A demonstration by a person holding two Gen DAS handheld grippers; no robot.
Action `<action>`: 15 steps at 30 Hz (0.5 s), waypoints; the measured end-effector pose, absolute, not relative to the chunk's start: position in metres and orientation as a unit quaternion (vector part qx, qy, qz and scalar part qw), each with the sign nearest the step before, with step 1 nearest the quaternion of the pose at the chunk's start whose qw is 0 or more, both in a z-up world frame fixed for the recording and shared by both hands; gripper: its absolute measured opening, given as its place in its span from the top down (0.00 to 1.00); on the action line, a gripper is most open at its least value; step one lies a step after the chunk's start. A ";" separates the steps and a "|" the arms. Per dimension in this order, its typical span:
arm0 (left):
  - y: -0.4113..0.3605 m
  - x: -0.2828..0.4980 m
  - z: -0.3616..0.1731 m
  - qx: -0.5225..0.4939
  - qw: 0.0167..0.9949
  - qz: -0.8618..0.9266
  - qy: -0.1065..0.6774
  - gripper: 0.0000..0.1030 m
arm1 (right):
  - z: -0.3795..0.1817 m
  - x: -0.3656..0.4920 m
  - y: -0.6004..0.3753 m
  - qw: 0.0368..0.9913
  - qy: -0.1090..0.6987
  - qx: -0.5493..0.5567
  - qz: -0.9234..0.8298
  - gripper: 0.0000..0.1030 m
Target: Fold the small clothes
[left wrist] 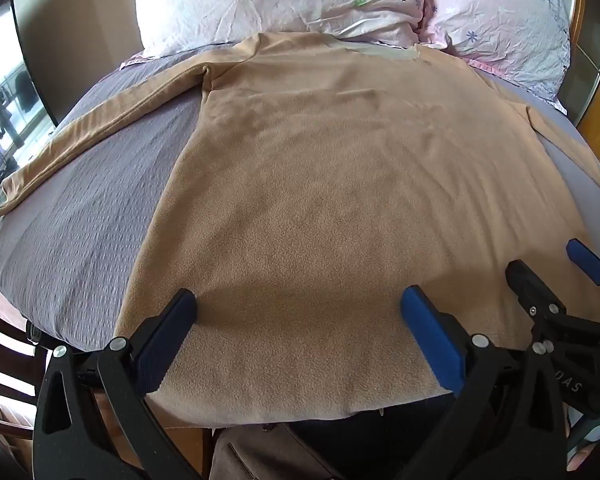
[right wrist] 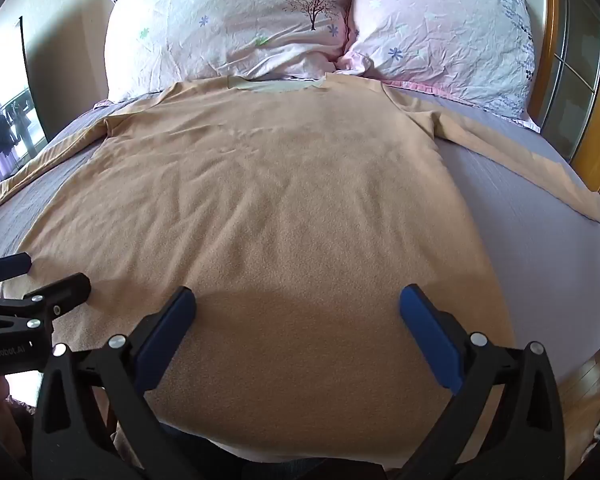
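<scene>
A tan long-sleeved shirt [left wrist: 320, 184] lies flat on the bed, collar toward the pillows, both sleeves spread outward; it also shows in the right wrist view [right wrist: 268, 208]. My left gripper [left wrist: 298, 304] is open and empty just above the shirt's hem, nearer its left side. My right gripper [right wrist: 298, 304] is open and empty above the hem, nearer its right side. The right gripper's fingers [left wrist: 540, 280] show at the right edge of the left wrist view. The left gripper's fingers [right wrist: 40, 280] show at the left edge of the right wrist view.
The bed has a grey-purple cover [left wrist: 80, 220], also in the right wrist view [right wrist: 540, 248]. Two pink flowered pillows [right wrist: 240, 32] [right wrist: 440, 32] lie at the head. A wooden headboard frame [right wrist: 596, 80] stands on the right. A window [left wrist: 8, 120] is at the left.
</scene>
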State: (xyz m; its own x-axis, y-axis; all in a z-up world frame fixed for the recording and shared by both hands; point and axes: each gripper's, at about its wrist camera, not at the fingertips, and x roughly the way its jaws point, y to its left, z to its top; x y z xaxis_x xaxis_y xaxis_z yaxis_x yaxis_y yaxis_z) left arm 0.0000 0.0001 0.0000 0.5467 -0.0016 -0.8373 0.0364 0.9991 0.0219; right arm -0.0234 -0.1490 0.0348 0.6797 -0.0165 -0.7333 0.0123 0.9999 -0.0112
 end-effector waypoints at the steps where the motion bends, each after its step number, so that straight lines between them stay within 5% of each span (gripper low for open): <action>1: 0.000 0.000 0.000 0.018 0.879 -0.011 0.476 0.01 | 0.035 -0.023 -0.149 0.916 0.401 -0.002 -0.007 0.02; 15: 0.000 0.000 0.000 0.019 0.880 -0.011 0.475 0.01 | 0.036 -0.024 -0.150 0.917 0.399 -0.002 -0.008 0.02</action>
